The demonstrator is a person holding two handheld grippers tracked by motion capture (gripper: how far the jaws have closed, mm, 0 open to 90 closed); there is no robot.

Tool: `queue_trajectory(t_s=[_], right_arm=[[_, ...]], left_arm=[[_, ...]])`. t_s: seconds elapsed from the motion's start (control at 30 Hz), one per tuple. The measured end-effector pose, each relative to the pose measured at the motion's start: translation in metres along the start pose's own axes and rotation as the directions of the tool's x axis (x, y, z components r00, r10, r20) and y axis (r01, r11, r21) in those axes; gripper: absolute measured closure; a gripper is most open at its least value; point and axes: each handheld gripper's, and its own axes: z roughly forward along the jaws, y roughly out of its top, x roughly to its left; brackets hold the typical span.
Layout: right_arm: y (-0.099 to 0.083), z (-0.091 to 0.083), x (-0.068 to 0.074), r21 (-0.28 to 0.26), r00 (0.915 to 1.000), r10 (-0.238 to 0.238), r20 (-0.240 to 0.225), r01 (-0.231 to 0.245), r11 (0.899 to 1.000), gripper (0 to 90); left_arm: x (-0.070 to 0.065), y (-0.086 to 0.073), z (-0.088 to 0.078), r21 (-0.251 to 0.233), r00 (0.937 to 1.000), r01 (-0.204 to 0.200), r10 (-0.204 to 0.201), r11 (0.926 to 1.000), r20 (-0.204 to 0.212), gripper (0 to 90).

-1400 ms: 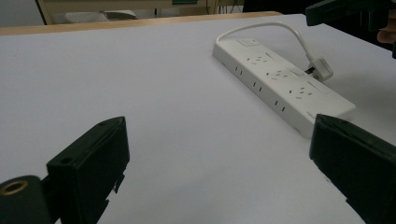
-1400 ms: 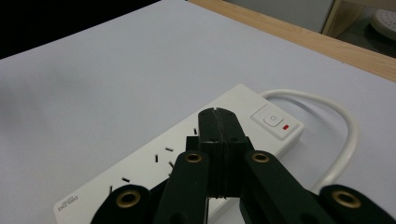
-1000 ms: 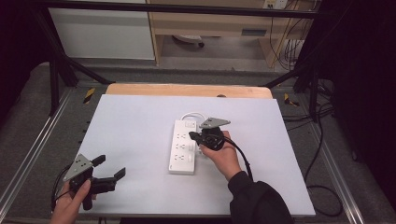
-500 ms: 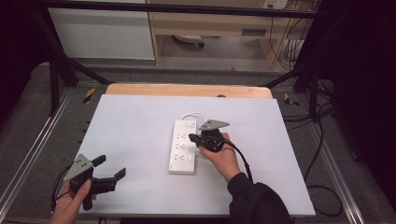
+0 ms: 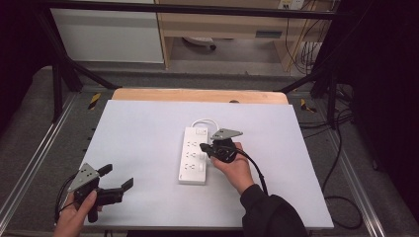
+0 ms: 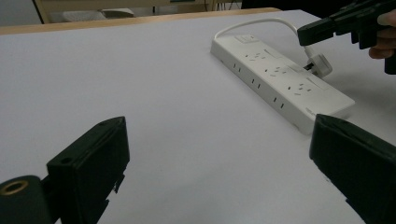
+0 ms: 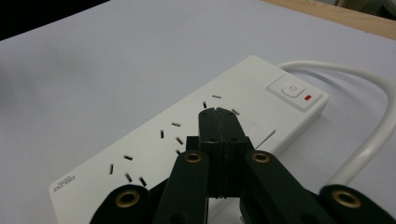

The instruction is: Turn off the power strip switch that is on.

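High view: white power strip [image 5: 193,155] lies lengthwise near the middle of the pale table [image 5: 138,148], switch end toward the far edge, its white cable [image 5: 203,121] looping off that end. Right gripper [image 5: 203,147] sits over the strip's right side, jaws pressed together with nothing between them. Right gripper view: closed tips hover just above the sockets, near the switch [image 7: 292,90] with its red mark. Left gripper view: a white plug [image 6: 320,67] lies against the strip's far side, under the right gripper; whether tips touch it, cannot tell. Left gripper [image 5: 120,177] rests at the near left corner, well apart from the strip, jaws spread wide and empty.
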Motion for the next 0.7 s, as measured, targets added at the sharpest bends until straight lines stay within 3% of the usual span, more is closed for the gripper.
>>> queue_trajectory(t_s=[0.7], right_arm=[[-0.014, 0.006, 0.005, 0.028, 0.9999, 0.009, -0.015, -0.008, 1.0, 90.0]], left_arm=[[0.0, 0.0, 0.0, 0.001, 1.0, -0.001, 0.001, 1.0, -0.001, 4.8]])
